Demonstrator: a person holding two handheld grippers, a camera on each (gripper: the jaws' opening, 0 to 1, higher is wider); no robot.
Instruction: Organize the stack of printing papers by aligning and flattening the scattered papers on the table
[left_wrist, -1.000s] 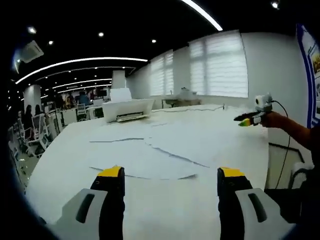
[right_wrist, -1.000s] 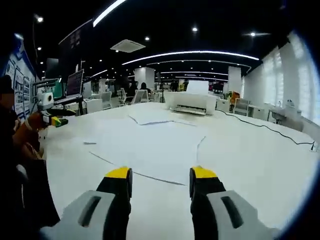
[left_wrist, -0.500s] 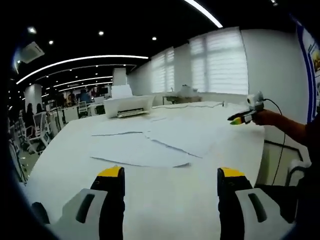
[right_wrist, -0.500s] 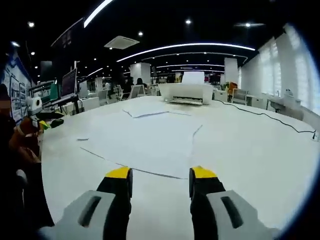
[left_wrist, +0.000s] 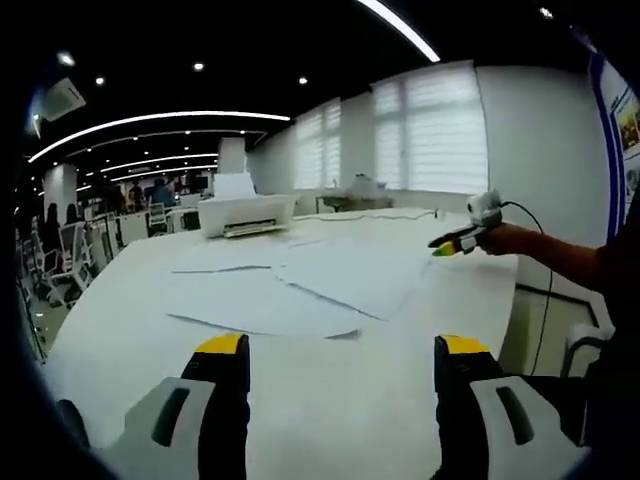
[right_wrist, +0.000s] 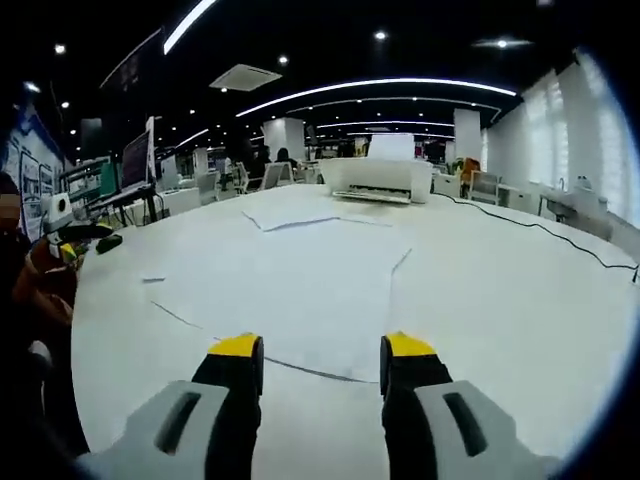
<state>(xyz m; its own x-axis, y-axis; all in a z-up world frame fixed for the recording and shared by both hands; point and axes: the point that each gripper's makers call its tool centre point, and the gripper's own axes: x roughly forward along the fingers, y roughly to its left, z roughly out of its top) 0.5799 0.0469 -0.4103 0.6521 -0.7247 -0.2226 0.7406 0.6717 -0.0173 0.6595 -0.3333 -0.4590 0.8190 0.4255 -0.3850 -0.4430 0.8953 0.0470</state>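
A: Where are the papers (left_wrist: 300, 285) seen, and which way are they laid?

B: Scattered flat across the middle of the white desk (left_wrist: 330, 400), in loose overlapping sheets. In the left gripper view, one sheet's long edge is run slantwise from the near left toward the far right; a further sheet is laid closer to the desk's far edge, just in front of the printer (left_wrist: 245, 213). Sheets aren't squared w/ each other; edges are crossed at angles. A near corner is seen slightly lifted off the desk.

A: And from the other side?

B: In the right gripper view the papers (right_wrist: 300, 290) are spread from just ahead of the jaws toward the far edge, long axis roughly away from the camera. A separate sheet is laid near the printer (right_wrist: 378, 180), skewed. A small scrap-like mark is noted toward the desk's left edge; too small to be told.

A: State of the left gripper (left_wrist: 340, 350)?

B: Jaws are spread wide, nothing gripped, held above the desk's near edge, short of the papers. No contact is seen.

A: Right gripper (right_wrist: 320, 350)?

B: Also released, but w/ a narrower gap than the left. Nothing is held between the jaws. Tips are seen over the near edge of the closest sheet; contact can't be told. It's also seen in the left gripper view (left_wrist: 452, 243), held in a hand (left_wrist: 510, 238) by the desk's right edge.

A: Anything else?

B: A cable (right_wrist: 530, 250) is trailed along the desk's right side toward the printer.
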